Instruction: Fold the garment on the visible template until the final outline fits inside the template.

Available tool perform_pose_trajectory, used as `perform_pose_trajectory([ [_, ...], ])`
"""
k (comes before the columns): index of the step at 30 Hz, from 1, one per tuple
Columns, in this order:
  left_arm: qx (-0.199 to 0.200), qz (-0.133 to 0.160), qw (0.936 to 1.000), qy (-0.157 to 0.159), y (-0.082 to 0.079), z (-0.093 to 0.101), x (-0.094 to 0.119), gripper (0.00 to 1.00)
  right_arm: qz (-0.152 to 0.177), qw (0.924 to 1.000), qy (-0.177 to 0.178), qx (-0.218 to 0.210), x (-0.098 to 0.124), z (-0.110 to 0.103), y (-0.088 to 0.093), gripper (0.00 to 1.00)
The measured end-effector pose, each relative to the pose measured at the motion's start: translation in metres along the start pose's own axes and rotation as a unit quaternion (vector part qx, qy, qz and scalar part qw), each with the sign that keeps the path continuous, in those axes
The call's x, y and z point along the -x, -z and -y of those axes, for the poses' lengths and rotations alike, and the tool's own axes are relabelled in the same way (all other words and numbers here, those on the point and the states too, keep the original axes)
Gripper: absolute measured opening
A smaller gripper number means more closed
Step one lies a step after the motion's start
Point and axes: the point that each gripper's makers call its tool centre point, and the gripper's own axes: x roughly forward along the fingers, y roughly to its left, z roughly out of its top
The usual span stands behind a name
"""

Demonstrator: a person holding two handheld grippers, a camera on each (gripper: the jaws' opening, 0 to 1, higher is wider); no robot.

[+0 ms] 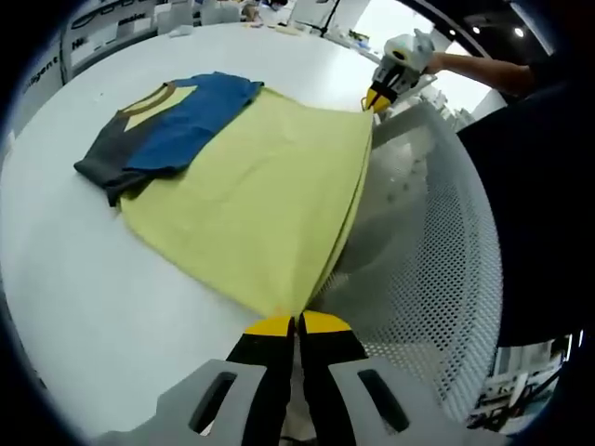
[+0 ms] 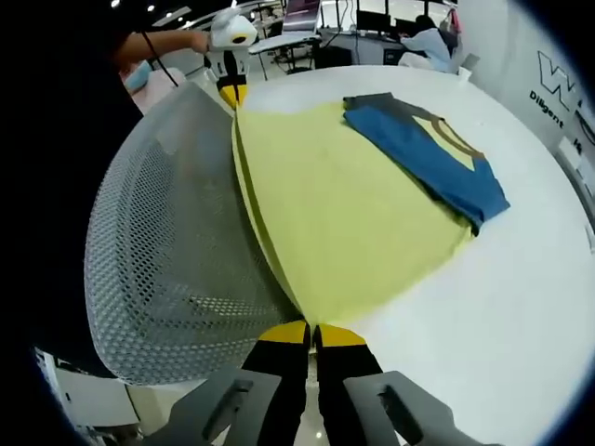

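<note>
We pinch the yellow garment (image 1: 260, 200) by its hem corners, left gripper (image 1: 297, 322) and right gripper (image 2: 313, 329) both clamped on cloth, over the white table (image 1: 93, 297); it looks soft, light and drapey.

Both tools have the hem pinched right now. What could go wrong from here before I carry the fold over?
1. The left tool and right tool each pinch only a corner tip of the yellow garment; one could slip loose mid-fold.
2. The held edge hangs over the perforated grey panel and might snag there.
3. Pulling could shift the folded blue and grey sleeves, skewing the outline on the white table.
</note>
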Motion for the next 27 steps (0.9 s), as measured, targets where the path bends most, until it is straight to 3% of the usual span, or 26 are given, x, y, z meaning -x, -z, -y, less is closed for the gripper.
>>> perform_pose_trajectory([
  [7,0.0,0.005,1.0,-0.002,-0.009,-0.007,0.01,0.01,0.008,0.9999,0.009,0.003,0.011,0.012,-0.012,0.0],
  [19,-0.025,0.016,0.999,-0.033,-0.032,-0.029,0.018,0.01,0.018,0.9991,0.038,0.006,0.024,0.043,-0.031,0.0],
  [27,-0.029,0.024,0.9981,-0.048,-0.038,-0.042,0.02,0.01,0.028,0.9982,0.052,0.006,0.027,0.058,-0.042,0.0],
])
